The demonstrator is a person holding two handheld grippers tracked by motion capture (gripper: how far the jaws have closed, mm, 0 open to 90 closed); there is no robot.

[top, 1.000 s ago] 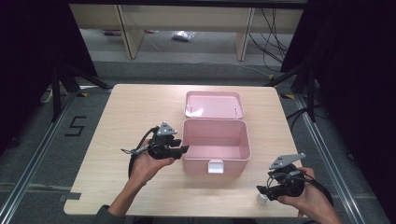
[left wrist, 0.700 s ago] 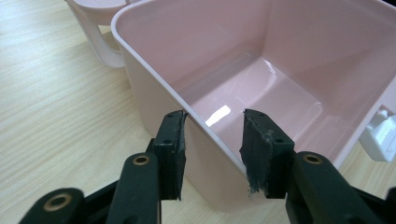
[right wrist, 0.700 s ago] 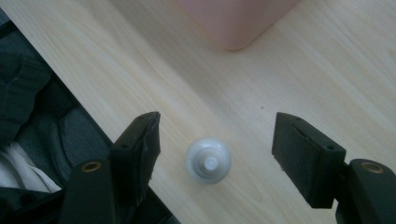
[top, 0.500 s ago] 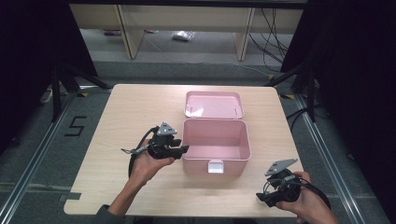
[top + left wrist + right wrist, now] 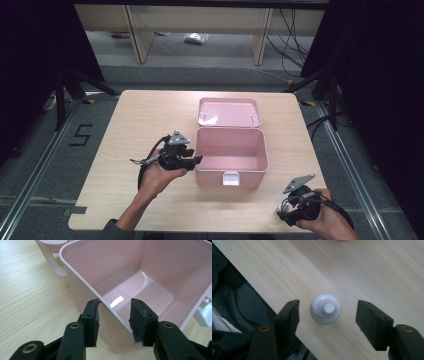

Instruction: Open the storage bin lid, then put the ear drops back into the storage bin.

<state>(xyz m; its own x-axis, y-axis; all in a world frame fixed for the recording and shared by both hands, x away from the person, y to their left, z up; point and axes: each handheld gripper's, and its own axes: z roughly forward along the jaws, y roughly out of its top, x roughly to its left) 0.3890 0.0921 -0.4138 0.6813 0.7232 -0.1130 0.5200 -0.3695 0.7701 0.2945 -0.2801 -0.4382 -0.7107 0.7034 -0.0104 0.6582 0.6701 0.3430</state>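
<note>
**Spotter:** What is nearest you?

**Operator:** I am holding the right gripper (image 5: 289, 212) over the near right corner of the desk (image 5: 140, 120). Its fingers (image 5: 288, 315) are standing spread either side of a small white bottle (image 5: 325, 308), seen cap-up, with clear gaps both sides; they have just been closing slightly, not touching it.

**Spotter:** And the left?

**Operator:** I am keeping the left gripper (image 5: 192, 161) at the left wall of the open pink box (image 5: 231, 150). Its fingers (image 5: 91, 320) are straddling the rim, one outside, one inside; I cannot tell whether they are actually pinching it.

**Spotter:** Farther back?

**Operator:** The box's lid (image 5: 229, 111) is lying open just behind it.
</note>
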